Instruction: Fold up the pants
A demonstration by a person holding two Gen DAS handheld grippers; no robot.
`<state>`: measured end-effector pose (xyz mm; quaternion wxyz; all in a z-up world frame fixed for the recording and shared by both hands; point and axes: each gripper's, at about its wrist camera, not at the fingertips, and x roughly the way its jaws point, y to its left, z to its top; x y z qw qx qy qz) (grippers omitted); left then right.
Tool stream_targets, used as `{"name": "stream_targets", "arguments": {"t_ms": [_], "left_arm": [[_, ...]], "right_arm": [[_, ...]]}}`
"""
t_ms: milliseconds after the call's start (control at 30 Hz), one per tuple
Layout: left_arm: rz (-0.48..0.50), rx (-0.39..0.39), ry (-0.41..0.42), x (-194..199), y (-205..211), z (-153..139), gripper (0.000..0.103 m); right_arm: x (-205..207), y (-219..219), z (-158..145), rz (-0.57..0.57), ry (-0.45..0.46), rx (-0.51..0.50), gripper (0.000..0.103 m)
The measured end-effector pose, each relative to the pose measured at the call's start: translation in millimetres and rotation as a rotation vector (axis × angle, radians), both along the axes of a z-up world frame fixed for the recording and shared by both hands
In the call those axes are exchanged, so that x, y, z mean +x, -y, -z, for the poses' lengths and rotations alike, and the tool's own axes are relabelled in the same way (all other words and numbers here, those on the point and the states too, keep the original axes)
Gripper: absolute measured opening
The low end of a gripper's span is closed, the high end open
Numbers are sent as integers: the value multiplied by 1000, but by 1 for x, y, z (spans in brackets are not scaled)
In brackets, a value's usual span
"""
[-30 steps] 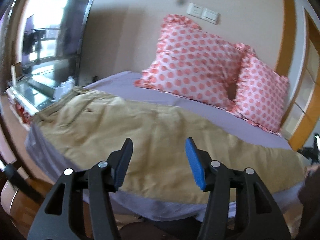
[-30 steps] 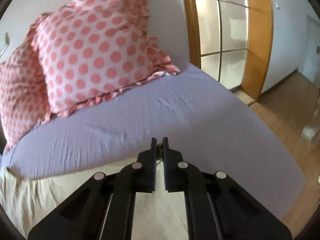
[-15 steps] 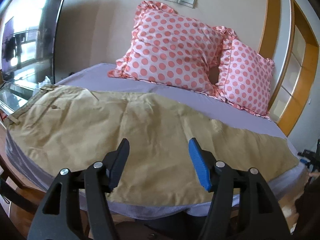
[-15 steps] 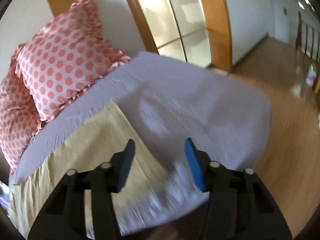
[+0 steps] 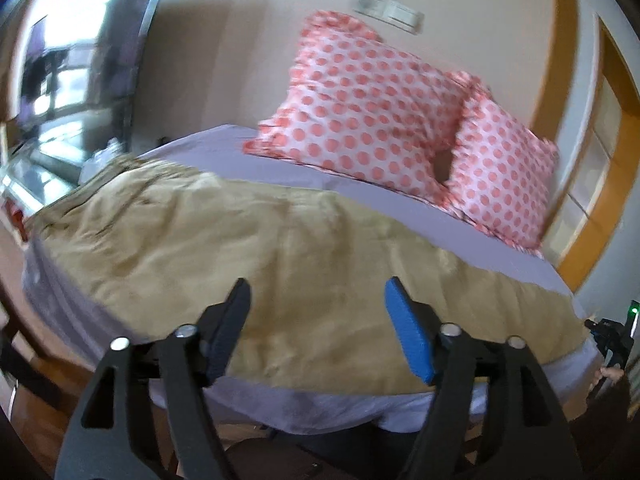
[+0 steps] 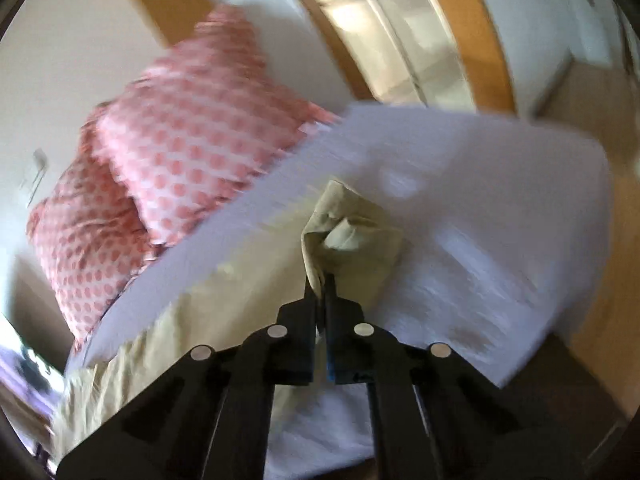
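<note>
Tan pants (image 5: pixel 256 256) lie spread lengthwise across the near side of a bed with a lilac sheet (image 5: pixel 400 216), waistband at the left, leg ends at the right. My left gripper (image 5: pixel 316 300) is open and empty, hovering over the middle of the pants near the bed's front edge. My right gripper (image 6: pixel 322 280) is shut on the leg end of the pants (image 6: pixel 348 236) and lifts the bunched cloth off the sheet (image 6: pixel 500 240). The right gripper also shows at the far right of the left wrist view (image 5: pixel 608 332).
Two pink polka-dot pillows (image 5: pixel 372 104) lean against the wall at the head of the bed. A mirrored cabinet (image 5: pixel 60 92) stands at the left. A wood-framed glass door (image 6: pixel 400 32) and wooden floor (image 6: pixel 624 240) lie beyond the bed's right side.
My right gripper was open half a second ago; it has shut on the leg end and raised it. My left gripper stays open and has shifted slightly over the pants.
</note>
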<state>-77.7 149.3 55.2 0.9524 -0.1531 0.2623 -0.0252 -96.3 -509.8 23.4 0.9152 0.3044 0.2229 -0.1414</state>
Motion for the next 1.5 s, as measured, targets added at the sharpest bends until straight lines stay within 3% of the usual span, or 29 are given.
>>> {"name": "stream_targets", "arguments": {"t_ms": [133,267,333,467,500,533,600,767,933,1033,1133,1333,1500], "left_arm": [[-101,-100,-11,-16,-39,10,78],[-156,-167,-45,-28,-60,23,78],[-151,-179,-60,-31,-62,28,78],[-95,-190,-95,-30,-59,37,78],[-72,-188,-104,-30,-58,39,78],[-53,-186,-115,-28,-56,42,78],[-7,-196,-145,-21,-51,50,78],[5,-280,-171,2,-52,65,78],[-70,-350,-156,15,-70,62,77],[-122,-364,-128,18,-83,50,77],[-146,-364,-129,27,-98,42,86],[-201,-400,-116,30,-125,28,81],[-230,-397,-161,48,-146,31,76]], "right_arm": [[37,-80,-57,-253,143,-97,4],[80,-212,-82,-665,220,-130,4],[95,-286,-69,-878,165,-160,4],[102,-388,-21,-1140,-64,-292,9],[99,-399,-14,-1164,-94,-309,25],[96,-404,-11,-1169,-100,-320,53],[85,-397,-16,-1144,-42,-308,87],[86,-373,-29,-1065,-3,-214,88],[87,-364,-22,-1041,-20,-170,88],[88,-368,-19,-1044,-26,-160,89],[91,-370,-14,-1049,-33,-141,89],[94,-370,-5,-1047,-46,-101,89],[97,-365,-1,-1036,-48,-72,89]]}}
